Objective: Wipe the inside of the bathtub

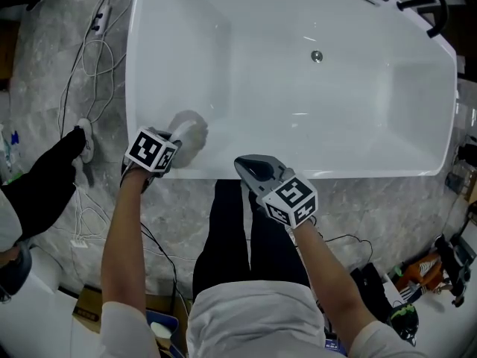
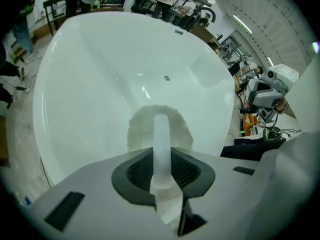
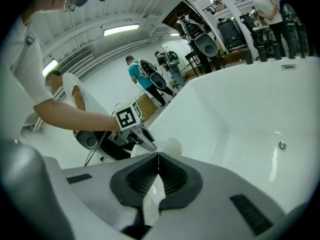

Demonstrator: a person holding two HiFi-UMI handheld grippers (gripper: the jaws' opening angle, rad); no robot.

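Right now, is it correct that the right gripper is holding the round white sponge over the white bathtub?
Not quite: the left gripper holds the round white sponge over the white bathtub, as the left gripper view shows. The right gripper is shut on nothing.

The person wears a white short-sleeved shirt and black trousers. The left gripper and right gripper share one build: pale grey shell, dark ribbed jaw pads, and a cube of black-and-white square markers (one per visible face).
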